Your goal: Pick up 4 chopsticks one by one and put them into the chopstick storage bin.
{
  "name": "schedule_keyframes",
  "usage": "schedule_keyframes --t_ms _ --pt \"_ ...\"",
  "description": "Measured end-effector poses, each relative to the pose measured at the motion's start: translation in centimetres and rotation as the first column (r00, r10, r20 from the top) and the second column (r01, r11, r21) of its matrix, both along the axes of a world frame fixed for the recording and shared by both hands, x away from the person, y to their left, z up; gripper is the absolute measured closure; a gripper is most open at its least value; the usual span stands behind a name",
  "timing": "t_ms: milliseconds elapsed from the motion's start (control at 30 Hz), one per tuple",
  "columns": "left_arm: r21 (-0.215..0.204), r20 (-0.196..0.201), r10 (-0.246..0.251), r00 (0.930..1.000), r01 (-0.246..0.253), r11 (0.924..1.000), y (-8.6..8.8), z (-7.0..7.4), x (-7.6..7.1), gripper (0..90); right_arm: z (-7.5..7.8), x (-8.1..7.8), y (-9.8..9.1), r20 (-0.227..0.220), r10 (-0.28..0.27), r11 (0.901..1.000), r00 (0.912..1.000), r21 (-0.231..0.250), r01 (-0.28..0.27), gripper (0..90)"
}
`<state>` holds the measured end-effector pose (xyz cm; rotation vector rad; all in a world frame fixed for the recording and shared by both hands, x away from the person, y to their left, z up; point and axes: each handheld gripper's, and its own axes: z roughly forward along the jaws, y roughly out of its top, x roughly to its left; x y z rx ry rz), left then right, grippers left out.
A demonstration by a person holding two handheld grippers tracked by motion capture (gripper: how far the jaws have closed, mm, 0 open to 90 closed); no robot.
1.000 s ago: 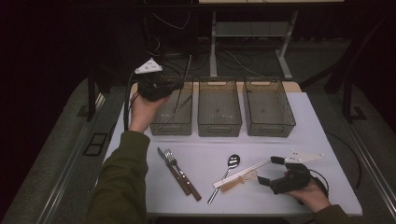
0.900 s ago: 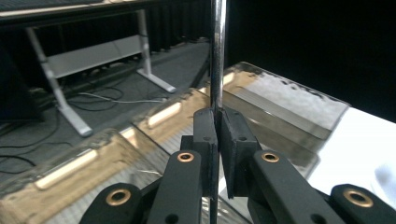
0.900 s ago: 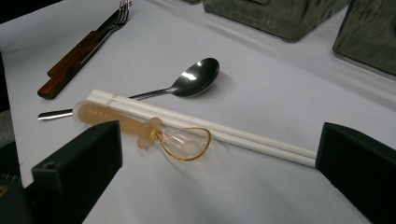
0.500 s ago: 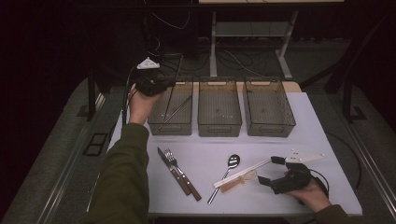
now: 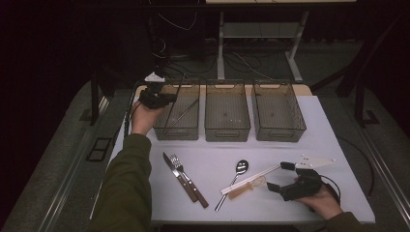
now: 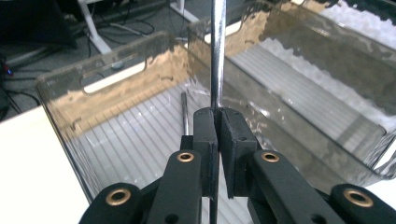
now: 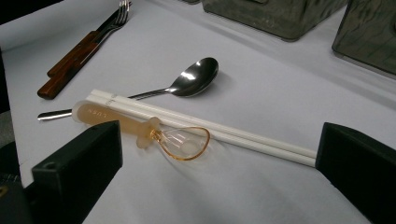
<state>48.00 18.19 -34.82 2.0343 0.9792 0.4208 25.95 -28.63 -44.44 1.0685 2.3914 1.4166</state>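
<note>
The metal chopstick (image 6: 217, 51) was pinched between the pads of your left gripper (image 6: 218, 122), jaws pressed together on its thin shaft. In the left gripper view its long axis ran straight up and away from the jaws, over the ribbed floor of the leftmost bin (image 6: 140, 140), with the near end passing down between the jaws. A second metal chopstick (image 6: 185, 112) lay on that bin's floor just to its left. From the high view you held the left gripper (image 5: 155, 96) at the left wall of the leftmost bin (image 5: 180, 129), near the far left corner of the desk (image 5: 319, 130); there the held chopstick was too thin and dark to make out, while the one inside the bin (image 5: 181, 112) showed as a slanted line.

Your right gripper (image 5: 283, 178) rested near the desk's near right corner, its jaws spread wide and holding nothing. Its own view showed, between those jaws, a pair of white chopsticks (image 7: 205, 127), an amber plastic spoon (image 7: 154, 135) touching them, and a metal spoon (image 7: 187, 84) beyond. The high view added the middle bin (image 5: 227, 112) and right bin (image 5: 279, 111), and the knife (image 5: 181, 178) and fork (image 5: 189, 180) side by side toward the near left.
</note>
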Motion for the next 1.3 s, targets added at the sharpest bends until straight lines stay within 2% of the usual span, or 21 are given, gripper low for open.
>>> schedule_keyframes --t_ms 100,400,600,733,800,900,1000,1100,1300 --pt "0.013 -0.019 0.005 0.9998 -0.005 0.9999 0.1 -0.6 0.1 84.9 0.0 0.0 0.0 -0.001 -0.001 1.0 1.0 0.0 0.001 0.8" --pt "0.016 -0.016 0.023 0.9996 -0.023 0.9996 -0.2 -1.0 0.4 84.7 0.1 0.0 -0.1 -0.001 -0.005 1.0 1.0 0.001 0.005 0.8" --pt "0.011 -0.032 0.055 0.998 -0.054 0.9985 -0.7 -1.8 1.1 84.6 0.1 -0.1 -0.2 0.003 -0.003 1.0 1.0 0.008 0.003 0.8" --pt "0.032 -0.04 0.071 0.9967 -0.07 0.997 -1.3 -2.6 1.6 83.5 0.1 -0.1 -0.2 0.001 -0.005 0.9999 1.0 0.011 0.005 0.8" --pt "0.02 -0.04 0.086 0.9955 -0.085 0.9962 -1.5 -2.8 1.6 74.0 0.1 -0.1 -0.2 0.002 -0.003 0.9999 1.0 0.011 0.003 0.8" --pt "0.029 -0.012 0.091 0.9958 -0.09 0.9955 -1.5 -2.7 1.4 66.6 0.1 -0.1 -0.2 0.004 -0.002 0.9999 1.0 0.012 0.002 0.8" --pt "0.007 0.009 0.084 0.9965 -0.084 0.9965 -1.5 -2.3 1.1 62.3 0.2 -0.1 -0.2 0.005 -0.001 1.0 1.0 0.01 0.001 0.8" --pt "-0.015 0.018 0.056 0.9983 -0.055 0.9984 -1.6 -1.8 0.6 57.0 0.1 -0.1 -0.1 0.004 0.002 1.0 1.0 0.008 -0.002 0.8" --pt "-0.029 0.037 -0.007 0.9993 0.008 0.9995 -2.1 -1.2 -1.1 49.1 0.1 -0.1 0.0 0.002 0.0 1.0 1.0 0.0 0.0 0.8"
